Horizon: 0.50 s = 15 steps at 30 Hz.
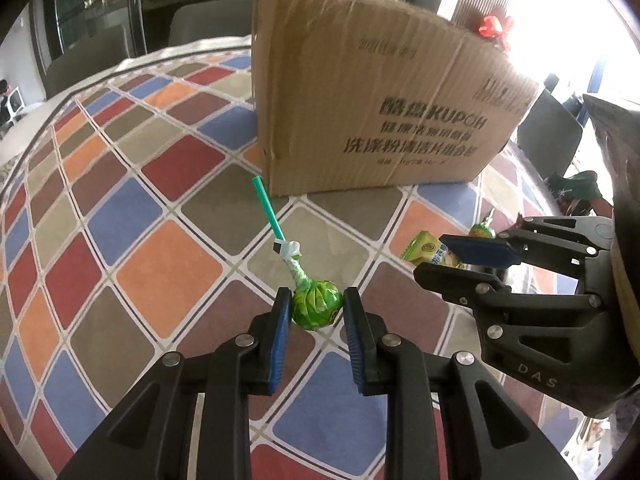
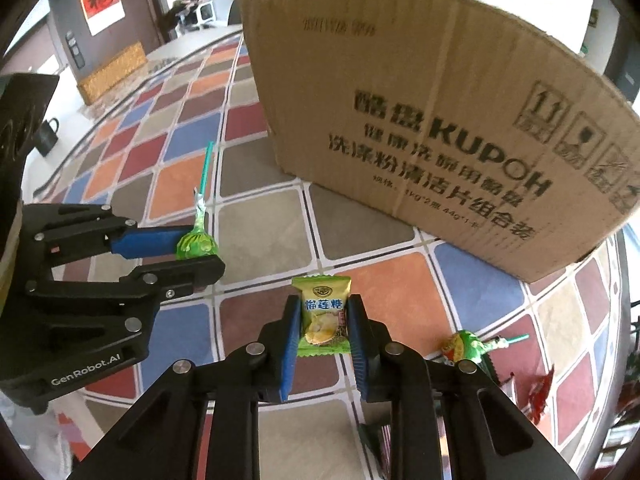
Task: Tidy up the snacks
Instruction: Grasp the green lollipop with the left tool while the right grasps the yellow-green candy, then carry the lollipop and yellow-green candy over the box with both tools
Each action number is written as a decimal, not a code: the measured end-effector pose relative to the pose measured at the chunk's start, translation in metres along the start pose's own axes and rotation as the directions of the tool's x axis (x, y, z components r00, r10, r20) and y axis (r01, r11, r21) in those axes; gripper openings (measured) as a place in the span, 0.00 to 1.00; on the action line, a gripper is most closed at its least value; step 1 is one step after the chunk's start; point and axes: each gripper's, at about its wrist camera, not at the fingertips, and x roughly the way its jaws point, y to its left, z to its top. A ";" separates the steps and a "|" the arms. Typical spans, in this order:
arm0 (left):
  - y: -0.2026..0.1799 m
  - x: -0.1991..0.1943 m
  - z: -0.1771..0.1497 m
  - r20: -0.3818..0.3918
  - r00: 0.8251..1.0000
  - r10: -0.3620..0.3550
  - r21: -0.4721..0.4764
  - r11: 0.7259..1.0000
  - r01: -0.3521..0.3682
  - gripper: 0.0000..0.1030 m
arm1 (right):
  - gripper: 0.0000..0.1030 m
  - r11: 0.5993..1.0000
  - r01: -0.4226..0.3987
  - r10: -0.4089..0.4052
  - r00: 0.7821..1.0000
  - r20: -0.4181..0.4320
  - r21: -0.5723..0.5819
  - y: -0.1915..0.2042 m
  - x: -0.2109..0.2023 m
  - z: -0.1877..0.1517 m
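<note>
Reaching low over the table (image 1: 160, 264), the left gripper (image 1: 316, 310) clenches a green lollipop (image 1: 316, 308) between its fingers. The right gripper (image 2: 323, 320) pinches a durian candy packet (image 2: 323, 316). Past both fingers, the cardboard box (image 2: 420, 120) hides its own inside.

Bright daylight, blown-out window glare behind the cardboard box (image 1: 372, 92), strong fisheye edge bending.

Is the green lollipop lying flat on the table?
No. The left gripper holds the lollipop by its head; its stick points up toward the box.
</note>
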 end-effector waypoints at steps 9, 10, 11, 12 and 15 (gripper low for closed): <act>-0.014 -0.035 0.009 0.087 0.996 -0.016 0.015 1.000 0.015 0.26 | 0.24 0.999 0.002 -0.006 0.996 0.094 0.035 -0.007 -0.043 0.000; -0.016 -0.039 0.011 0.097 0.995 -0.018 0.018 1.000 0.016 0.26 | 0.24 0.999 0.003 -0.006 0.995 0.104 0.036 -0.007 -0.047 0.000; -0.017 -0.042 0.012 0.104 0.994 -0.019 0.019 1.000 0.017 0.26 | 0.24 0.999 0.003 -0.008 0.993 0.115 0.037 -0.008 -0.052 0.001; -0.018 -0.045 0.013 0.112 0.993 -0.021 0.020 1.000 0.019 0.26 | 0.24 0.999 0.006 -0.011 0.992 0.126 0.039 -0.007 -0.057 0.001; -0.022 -0.057 0.018 0.138 0.990 -0.026 0.027 0.999 0.023 0.26 | 0.24 0.999 0.009 -0.017 0.987 0.161 0.049 -0.009 -0.072 0.003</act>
